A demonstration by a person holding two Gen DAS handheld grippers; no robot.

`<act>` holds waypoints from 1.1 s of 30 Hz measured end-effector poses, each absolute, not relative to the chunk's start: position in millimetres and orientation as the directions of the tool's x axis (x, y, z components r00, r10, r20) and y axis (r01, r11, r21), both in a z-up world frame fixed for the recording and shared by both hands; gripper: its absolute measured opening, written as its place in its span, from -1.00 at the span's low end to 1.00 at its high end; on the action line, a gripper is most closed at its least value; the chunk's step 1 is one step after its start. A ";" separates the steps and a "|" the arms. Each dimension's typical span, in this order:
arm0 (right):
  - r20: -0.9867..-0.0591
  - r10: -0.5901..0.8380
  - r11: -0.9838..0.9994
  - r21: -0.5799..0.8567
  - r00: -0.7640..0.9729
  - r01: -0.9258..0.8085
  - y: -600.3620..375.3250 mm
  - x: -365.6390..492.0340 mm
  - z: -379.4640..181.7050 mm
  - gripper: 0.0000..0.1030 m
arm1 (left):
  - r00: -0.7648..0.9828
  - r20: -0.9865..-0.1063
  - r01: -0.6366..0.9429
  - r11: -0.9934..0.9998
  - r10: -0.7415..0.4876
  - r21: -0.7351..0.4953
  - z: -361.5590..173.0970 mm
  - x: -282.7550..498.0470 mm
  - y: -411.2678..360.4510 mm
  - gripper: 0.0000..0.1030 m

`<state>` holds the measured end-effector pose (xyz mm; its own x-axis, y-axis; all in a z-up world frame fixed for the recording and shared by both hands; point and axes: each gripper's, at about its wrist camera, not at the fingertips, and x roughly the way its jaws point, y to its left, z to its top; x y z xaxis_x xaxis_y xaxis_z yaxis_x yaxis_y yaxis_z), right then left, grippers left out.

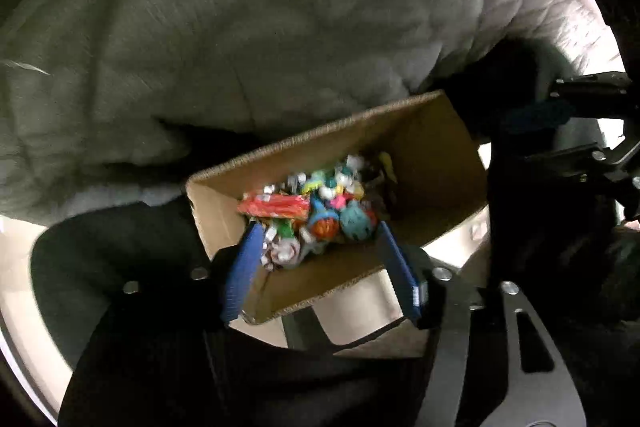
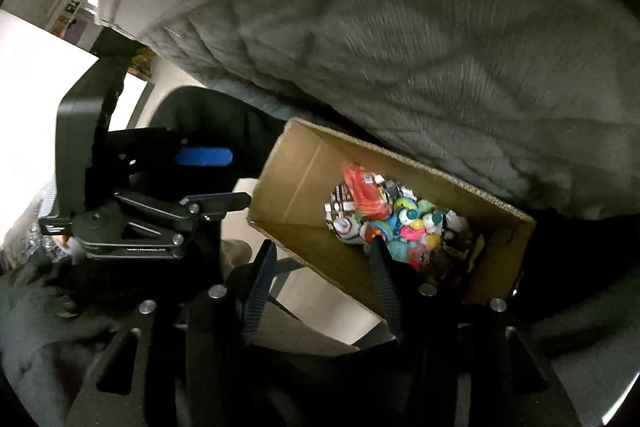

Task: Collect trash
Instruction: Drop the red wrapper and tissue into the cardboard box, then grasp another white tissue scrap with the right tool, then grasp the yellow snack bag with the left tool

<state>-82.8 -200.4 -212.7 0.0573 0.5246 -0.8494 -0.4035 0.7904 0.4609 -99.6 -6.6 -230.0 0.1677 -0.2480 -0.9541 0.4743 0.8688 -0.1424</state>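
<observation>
An open cardboard box (image 1: pixel 436 163) holds a heap of colourful wrappers and small trash (image 1: pixel 320 211). My left gripper (image 1: pixel 316 231) hangs open over the box's near edge, its blue fingers (image 1: pixel 240 279) spread to either side of the heap, holding nothing. In the right wrist view the same box (image 2: pixel 304 167) and trash (image 2: pixel 396 223) sit just ahead. My right gripper (image 2: pixel 324 247) is open and empty, one finger outside the box's near wall and one over it. The left gripper also shows in the right wrist view (image 2: pixel 208 179), beside the box's left end.
A grey quilted blanket (image 1: pixel 260 19) fills the space behind the box in both views (image 2: pixel 440 47). A dark chair or seat (image 2: pixel 200 115) sits left of the box. Pale floor (image 1: pixel 356 311) shows under the box.
</observation>
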 end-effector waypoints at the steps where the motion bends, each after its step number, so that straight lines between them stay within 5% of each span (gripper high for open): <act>1: -0.838 0.542 0.776 0.471 0.062 -0.421 -200.8 -86.7 -199.0 -0.05 | 0.179 -0.947 0.469 0.869 -0.268 -0.157 -219.8 -103.0 -2.1 0.16; 4: -0.793 0.591 0.724 0.438 0.151 -0.533 -208.0 -101.9 -126.7 -0.04 | 0.241 -0.904 0.453 0.865 -0.352 -0.216 -174.1 -111.3 17.0 0.17; 9: -0.690 0.560 0.794 0.290 0.457 -0.535 -247.4 -71.0 -22.7 0.30 | 0.458 -0.768 0.437 0.866 -0.448 -0.245 -78.1 -119.3 44.3 0.60; 14: -0.782 0.296 0.920 0.080 0.548 -0.383 -263.5 7.6 -36.5 0.16 | 0.564 -0.668 0.400 0.868 -0.485 -0.293 -26.0 -103.8 54.0 0.62; 19: -0.791 0.277 0.917 0.048 0.545 -0.396 -259.8 25.3 -37.1 0.24 | 0.620 -0.646 0.366 0.893 -0.445 -0.263 -7.5 -100.2 58.0 0.62; 20: -0.796 0.281 0.917 0.059 0.536 -0.393 -259.8 30.7 -39.0 0.18 | 0.620 -0.648 0.361 0.894 -0.443 -0.265 -7.5 -97.9 60.3 0.62; 22: -0.833 0.283 0.927 0.111 0.475 -0.358 -257.9 47.1 -54.9 -0.96 | 0.603 -0.657 0.348 0.890 -0.453 -0.294 -9.5 -92.8 64.0 0.62; 27: -0.805 0.295 0.932 0.124 0.515 -0.341 -262.9 38.3 -45.8 -1.00 | 0.638 -0.642 0.326 0.905 -0.425 -0.274 -5.9 -80.3 69.5 0.62; 33: -0.738 0.411 0.893 0.207 0.535 -0.400 -258.0 18.6 -18.8 -1.00 | 0.750 -0.617 0.258 0.964 -0.240 -0.061 9.5 -7.3 79.5 0.63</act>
<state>18.6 -258.0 -18.8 0.5355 0.4105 -0.7380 -0.3997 0.8930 0.2067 -7.3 79.5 9.5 0.7496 -0.2398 -0.6170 0.2581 0.9642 -0.0612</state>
